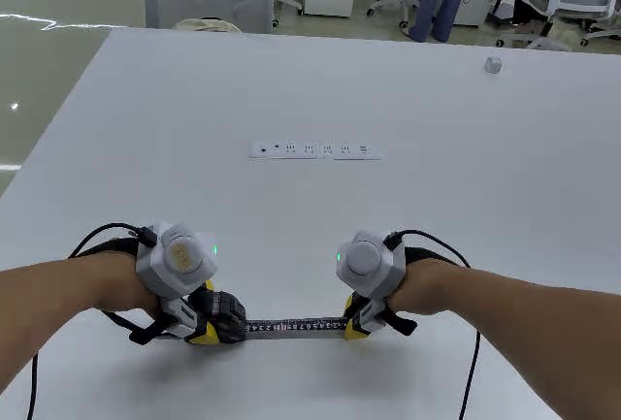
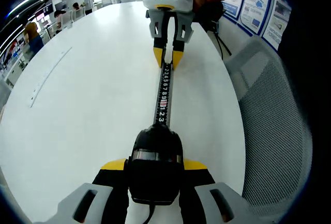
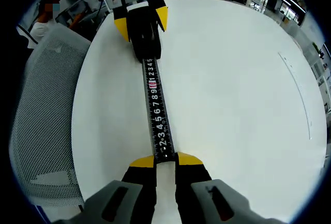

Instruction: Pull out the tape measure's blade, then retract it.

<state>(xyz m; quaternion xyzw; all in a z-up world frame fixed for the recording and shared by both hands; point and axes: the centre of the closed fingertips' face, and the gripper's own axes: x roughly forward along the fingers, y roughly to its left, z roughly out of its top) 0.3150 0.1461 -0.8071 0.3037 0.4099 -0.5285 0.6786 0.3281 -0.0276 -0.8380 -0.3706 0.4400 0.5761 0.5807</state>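
On the white table (image 1: 310,100), near its front edge, my left gripper (image 1: 213,321) is clamped around the black tape measure case (image 1: 231,317). My right gripper (image 1: 353,327) pinches the tip of the blade (image 1: 296,325), which is drawn out a short way between them.

The left tongs (image 1: 217,329) carry a rounded, light-grey left housing (image 1: 177,257) with a pale beige disc on top and a small green left light (image 1: 212,250) on its side. The right tongs (image 1: 351,328) have a matching grey right housing (image 1: 371,263), topped by a grey disc, with a green right light (image 1: 339,256) on its side. On both, the fingers (image 2: 115,165) begin as grey arms with a dark oblong slot, turn black, and end in yellow wedge tips. A thin black left cable (image 1: 97,237) loops out from the left housing. A black right cable (image 1: 441,242) arcs from the right housing and trails down beside the forearm.
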